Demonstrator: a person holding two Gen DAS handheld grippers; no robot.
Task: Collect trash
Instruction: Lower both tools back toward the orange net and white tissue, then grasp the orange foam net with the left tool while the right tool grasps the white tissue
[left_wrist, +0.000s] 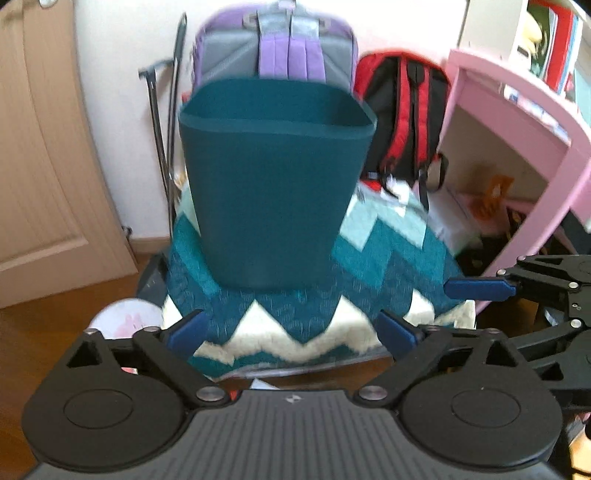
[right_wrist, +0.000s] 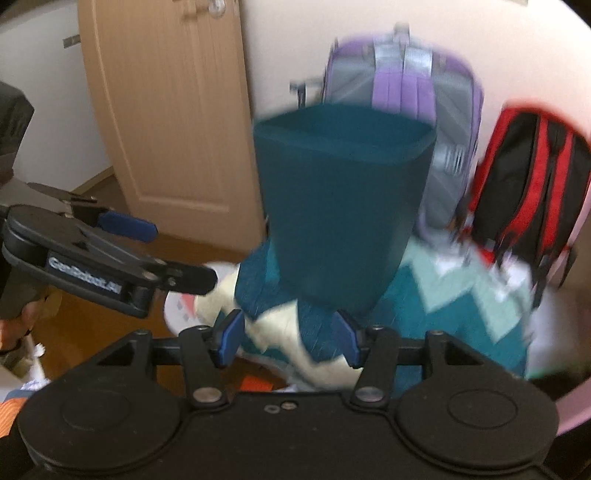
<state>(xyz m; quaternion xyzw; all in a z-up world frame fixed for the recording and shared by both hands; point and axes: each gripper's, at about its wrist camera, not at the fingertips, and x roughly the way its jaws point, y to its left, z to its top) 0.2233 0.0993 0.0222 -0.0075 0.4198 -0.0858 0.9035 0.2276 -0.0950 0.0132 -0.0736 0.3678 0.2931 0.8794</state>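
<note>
A dark teal trash bin (left_wrist: 275, 184) stands upright on a teal and white zigzag blanket (left_wrist: 295, 314). It also shows in the right wrist view (right_wrist: 340, 218), blurred. My left gripper (left_wrist: 291, 328) is open and empty, a short way in front of the bin's base. My right gripper (right_wrist: 290, 339) is open and empty, its fingers just short of the bin's base. The right gripper also shows at the right edge of the left wrist view (left_wrist: 480, 288), and the left gripper at the left of the right wrist view (right_wrist: 166, 254). No trash item is clearly visible.
A purple and grey backpack (left_wrist: 277, 48) and a red and black backpack (left_wrist: 406, 110) lean on the wall behind the bin. A pink desk (left_wrist: 517, 110) stands at the right. A wooden door (right_wrist: 166, 110) is at the left. A round white object (left_wrist: 125, 317) lies on the wooden floor.
</note>
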